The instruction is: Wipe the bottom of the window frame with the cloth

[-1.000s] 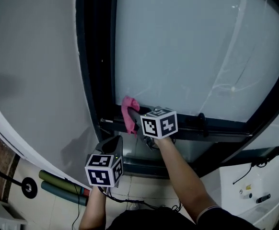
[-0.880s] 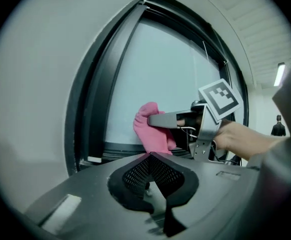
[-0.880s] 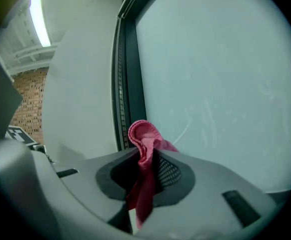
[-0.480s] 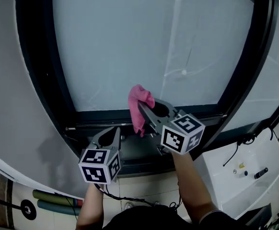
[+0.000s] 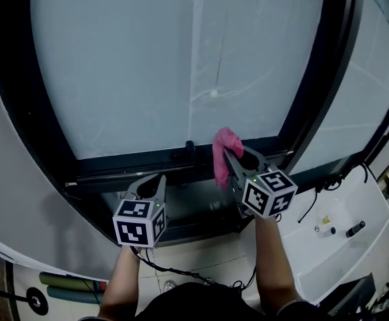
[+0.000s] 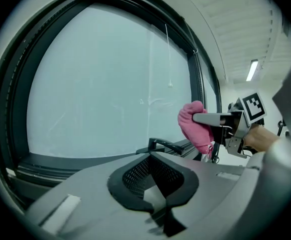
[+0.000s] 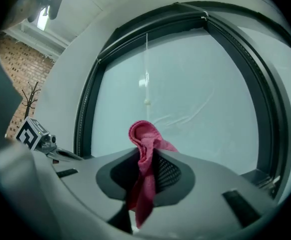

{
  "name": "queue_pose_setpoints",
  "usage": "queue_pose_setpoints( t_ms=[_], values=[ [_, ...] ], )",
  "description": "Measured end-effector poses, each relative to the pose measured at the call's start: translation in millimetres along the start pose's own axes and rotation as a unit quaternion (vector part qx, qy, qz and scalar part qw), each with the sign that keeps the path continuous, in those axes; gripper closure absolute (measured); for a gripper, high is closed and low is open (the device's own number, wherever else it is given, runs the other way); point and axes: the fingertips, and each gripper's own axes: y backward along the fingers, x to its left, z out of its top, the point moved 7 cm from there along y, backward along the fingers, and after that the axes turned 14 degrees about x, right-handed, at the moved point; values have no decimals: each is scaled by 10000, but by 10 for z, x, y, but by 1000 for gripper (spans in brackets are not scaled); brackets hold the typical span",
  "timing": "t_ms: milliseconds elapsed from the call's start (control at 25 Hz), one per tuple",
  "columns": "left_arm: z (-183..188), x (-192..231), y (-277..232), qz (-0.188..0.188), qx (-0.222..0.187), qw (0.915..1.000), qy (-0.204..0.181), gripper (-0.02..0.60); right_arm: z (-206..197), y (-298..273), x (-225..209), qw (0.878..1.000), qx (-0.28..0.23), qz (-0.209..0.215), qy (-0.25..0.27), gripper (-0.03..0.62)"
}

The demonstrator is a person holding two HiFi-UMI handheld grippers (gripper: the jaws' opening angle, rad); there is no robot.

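Pinching the pink cloth (image 5: 220, 169), the right tool (image 5: 231, 159) hovers near the window frame (image 5: 127, 164) handle (image 5: 189, 146); left tool (image 5: 158, 182) closed, empty.

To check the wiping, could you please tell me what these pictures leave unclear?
- Head view: whether the cloth touches the bottom of the window frame. The cloth itself and the right gripper cover that spot.
- Right gripper view: most of the frame's bottom is hidden behind the gripper's own body.
- All views: any dust on the dark frame is too small to see.
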Motion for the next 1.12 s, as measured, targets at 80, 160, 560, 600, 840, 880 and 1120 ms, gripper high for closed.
queue_pose_setpoints(
  t_ms=[80,160,560,600,840,880,1120],
  values=[
    [2,-54,-45,-28,20,10000,-12,575,-76,28,-66,10000,31,-29,-60,522],
    [8,-116,-82,-63,34,10000,-32,575,-121,54,-108,9999,56,-46,-81,522],
    [11,-293,-177,-183,89,9998,-72,575,-225,85,-157,9999,156,-15,-52,522],
    [7,-303,-183,-192,92,9998,-67,575,-230,85,-163,9999,165,-11,-46,522],
    [8,-333,-207,-188,104,9998,-43,575,-240,84,-173,9998,180,35,-14,522],
    [10,-335,-213,-189,106,9998,-39,575,-241,83,-178,9998,178,38,-18,522],
    [34,-354,-247,-204,92,9997,-45,575,-232,102,-212,9999,160,18,-1,522]
  ],
)
